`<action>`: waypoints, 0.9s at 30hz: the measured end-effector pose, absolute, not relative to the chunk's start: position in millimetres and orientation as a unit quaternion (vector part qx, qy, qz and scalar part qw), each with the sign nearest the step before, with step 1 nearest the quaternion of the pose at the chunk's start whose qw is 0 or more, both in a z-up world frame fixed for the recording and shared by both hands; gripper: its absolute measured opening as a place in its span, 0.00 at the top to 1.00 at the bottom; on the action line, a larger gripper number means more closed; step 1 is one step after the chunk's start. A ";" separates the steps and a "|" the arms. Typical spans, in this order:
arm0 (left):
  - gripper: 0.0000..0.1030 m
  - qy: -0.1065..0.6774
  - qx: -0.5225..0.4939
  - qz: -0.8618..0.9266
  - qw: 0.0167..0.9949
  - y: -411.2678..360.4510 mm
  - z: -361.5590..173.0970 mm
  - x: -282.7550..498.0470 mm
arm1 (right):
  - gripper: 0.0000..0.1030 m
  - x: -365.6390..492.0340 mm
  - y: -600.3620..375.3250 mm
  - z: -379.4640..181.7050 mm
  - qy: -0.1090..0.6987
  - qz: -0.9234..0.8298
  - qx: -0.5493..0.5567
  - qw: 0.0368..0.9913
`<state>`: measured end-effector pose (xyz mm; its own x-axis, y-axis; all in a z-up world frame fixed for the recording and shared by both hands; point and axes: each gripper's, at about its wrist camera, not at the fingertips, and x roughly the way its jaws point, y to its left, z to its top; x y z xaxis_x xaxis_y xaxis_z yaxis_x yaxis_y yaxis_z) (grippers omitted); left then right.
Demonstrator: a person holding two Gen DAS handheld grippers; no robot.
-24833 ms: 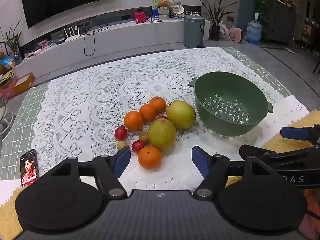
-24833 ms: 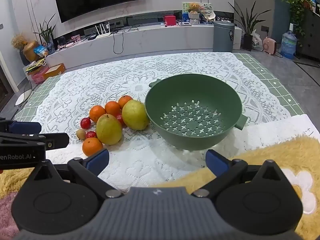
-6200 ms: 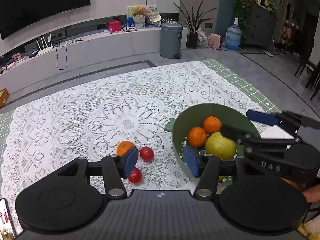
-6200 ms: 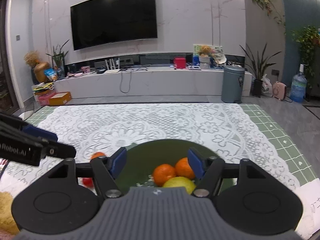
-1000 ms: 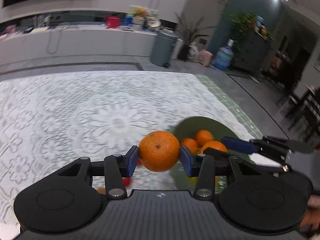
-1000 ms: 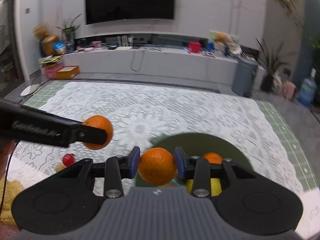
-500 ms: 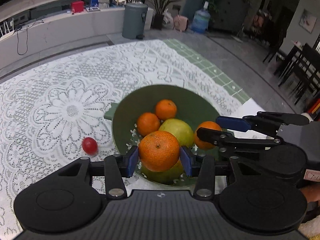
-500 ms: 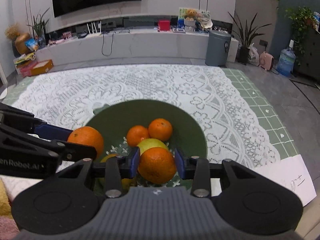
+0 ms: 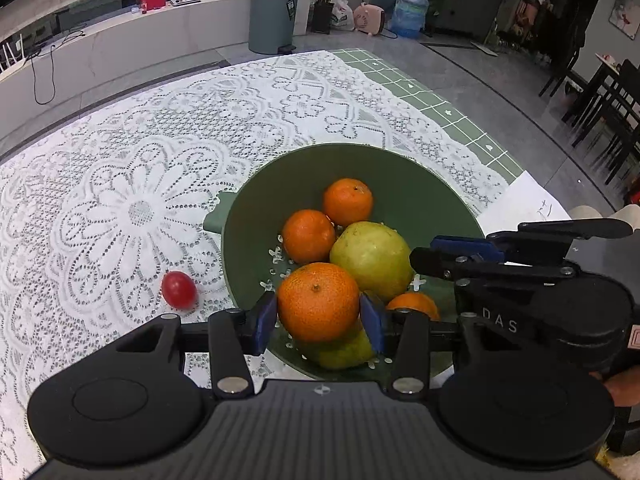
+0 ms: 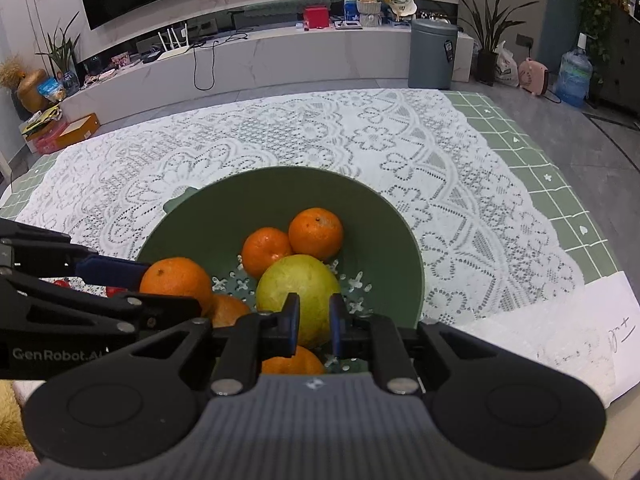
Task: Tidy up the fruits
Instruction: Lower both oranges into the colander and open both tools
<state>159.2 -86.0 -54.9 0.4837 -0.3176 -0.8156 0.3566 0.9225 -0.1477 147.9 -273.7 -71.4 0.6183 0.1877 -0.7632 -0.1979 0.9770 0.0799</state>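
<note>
Left gripper (image 9: 319,318), seen along its own fingers: the two blue pads clamp an orange (image 9: 318,301) squarely between them, one pad on each flank, stem dimple turned up. The held orange hangs over the near part of a green colander (image 9: 256,208), clear of the fruit below.

Beyond the left jaws, inside the colander: a large yellow-green pear (image 9: 370,260) just ahead and to the right, two oranges (image 9: 308,235) side by side farther ahead, touching each other, and a second pear (image 9: 340,350) directly under the held orange. A loose orange (image 9: 414,305) lies just right of the right pad, on the colander floor beside the first pear.

Right gripper (image 10: 314,322): jaws drawn together to a narrow slit with nothing between the pads; they have just been closing. The gripper hangs over the near side of the colander (image 10: 384,216). The pear (image 10: 298,280) lies straight ahead of the fingertips, and part of an orange (image 10: 292,362) shows just below them, free of the pads.

Outside the colander, left of the left jaws, one small red fruit (image 9: 179,289) rests on the white lace cloth (image 9: 140,168), near the colander's wall but apart from it. A hand (image 9: 622,388) shows at the right edge, behind the right gripper's body.
</note>
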 end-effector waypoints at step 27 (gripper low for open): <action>0.39 0.425 0.058 -0.158 0.890 -93.1 -54.2 175.7 | 0.68 160.0 -273.3 -81.9 0.437 0.108 0.014 0.893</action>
<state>175.7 -93.1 -54.2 0.5893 -0.2322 -0.7738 0.3309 0.9432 -0.0310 160.0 -273.3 -81.9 0.5953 0.2046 -0.7770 -0.1799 0.9764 0.1193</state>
